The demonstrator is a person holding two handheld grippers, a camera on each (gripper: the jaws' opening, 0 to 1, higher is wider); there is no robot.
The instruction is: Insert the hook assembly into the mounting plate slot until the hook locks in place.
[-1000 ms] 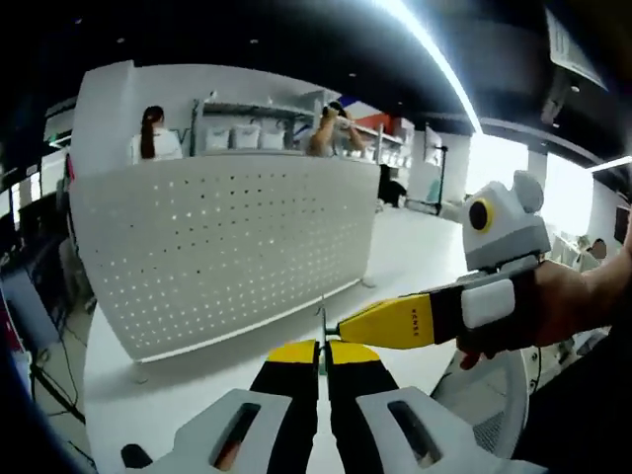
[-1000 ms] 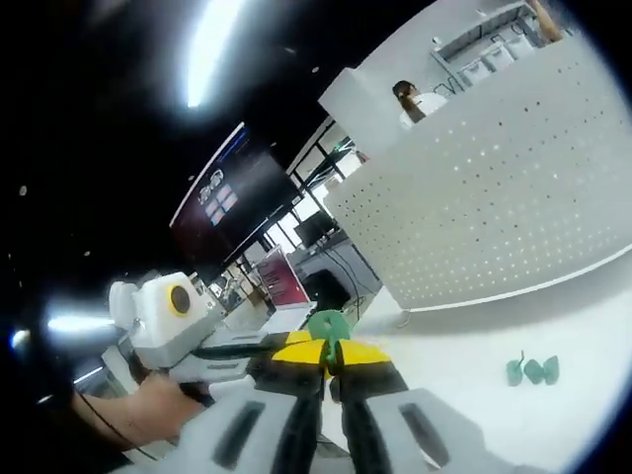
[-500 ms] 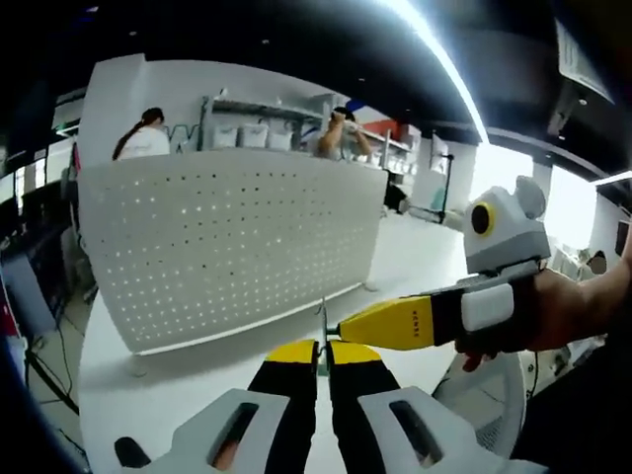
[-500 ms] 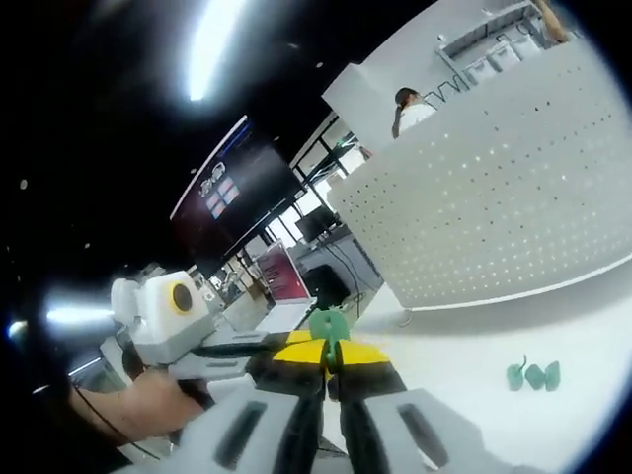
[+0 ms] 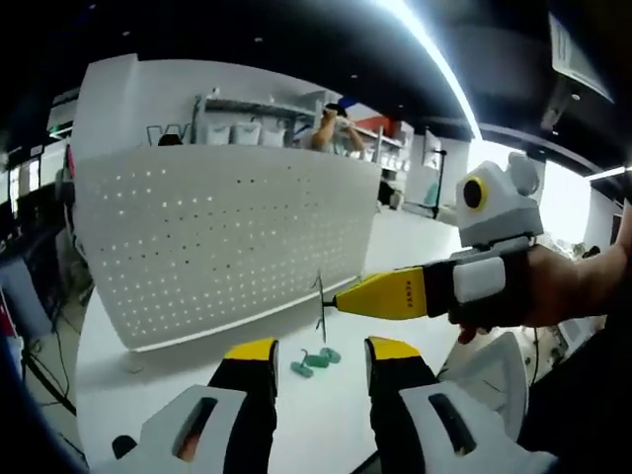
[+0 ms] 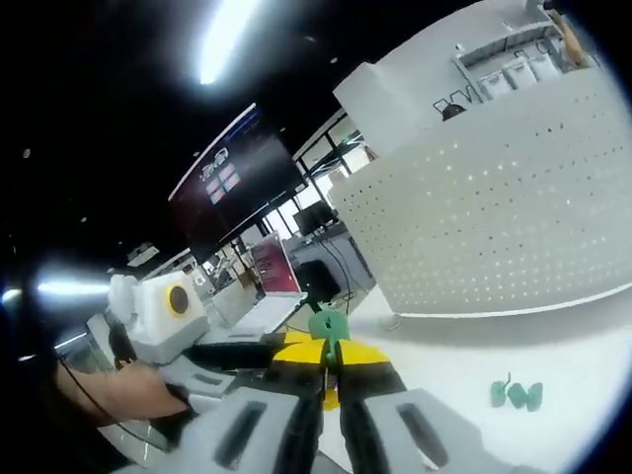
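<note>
Hook [image 6: 329, 326]: green-headed, wire stem, pinched between the closed yellow tips of the right gripper [image 6: 331, 355]; in the left gripper view the same hook [image 5: 319, 306] shows as a thin wire at the tip of the right gripper [image 5: 341, 301], held in the air just in front of the plate [image 5: 222, 242]. Plate = white perforated panel, standing upright on the white surface [image 5: 326, 415]; in the right gripper view the plate [image 6: 494, 227] fills the right side.

Left gripper [image 5: 318, 357]: yellow-tipped black jaws spread apart, nothing between them. It also shows in the right gripper view [image 6: 247, 355], held by a hand [image 6: 109, 390], left of the hook.

More green hooks [image 5: 316, 359] lie loose on the surface in front of the plate's lower edge, seen between the left gripper's jaws; same cluster [image 6: 515, 395] in the right gripper view, on the surface [image 6: 464, 365] below the plate.

Writing: small dark lettering on the right gripper's yellow finger [image 5: 395, 293], too small to read. A dark screen [image 6: 232, 183] left of the plate carries pale text/tiles, unreadable.

Room: dark ceiling w/ a long strip light [image 5: 430, 49], shelving w/ white bins [image 5: 242, 133] behind the plate, a person [image 5: 331, 128] near the shelves. A hand [image 5: 563, 286] grips the right gripper's handle.
</note>
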